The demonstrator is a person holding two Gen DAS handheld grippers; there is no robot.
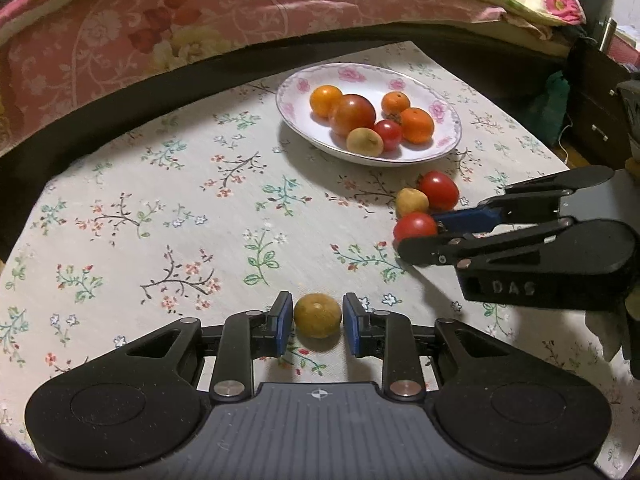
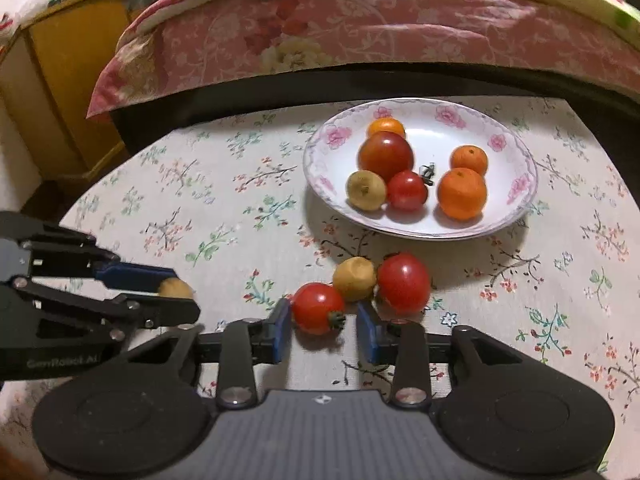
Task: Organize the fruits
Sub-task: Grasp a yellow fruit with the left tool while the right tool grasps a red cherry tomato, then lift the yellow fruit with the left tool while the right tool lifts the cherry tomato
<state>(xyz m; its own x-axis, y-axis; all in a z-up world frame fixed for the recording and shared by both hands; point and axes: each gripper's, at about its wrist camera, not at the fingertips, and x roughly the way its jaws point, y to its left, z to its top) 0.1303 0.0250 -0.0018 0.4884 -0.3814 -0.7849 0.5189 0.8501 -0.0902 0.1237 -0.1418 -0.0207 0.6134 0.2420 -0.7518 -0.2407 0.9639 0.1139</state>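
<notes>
My left gripper [image 1: 318, 316] is shut on a yellow fruit [image 1: 318, 315], low over the floral tablecloth; the right wrist view shows the left gripper [image 2: 176, 292] at the left with the same yellow fruit [image 2: 175, 289]. My right gripper [image 2: 322, 316] is shut on a red tomato [image 2: 318, 308] that touches the cloth. The left wrist view shows the right gripper [image 1: 420, 232] and its red tomato [image 1: 414, 226] from the side. Just beyond lie a loose yellow fruit [image 2: 354, 278] and a second tomato [image 2: 404, 282]. The flowered plate [image 2: 316, 168] holds three oranges, two tomatoes and a yellow fruit.
The plate [image 1: 288, 96] stands toward the table's far side. Behind the table, across a dark gap, is a bed with a pink floral quilt [image 2: 360, 32]. A yellow wooden cabinet [image 2: 68, 80] stands at the far left. The two grippers are side by side near the table's front.
</notes>
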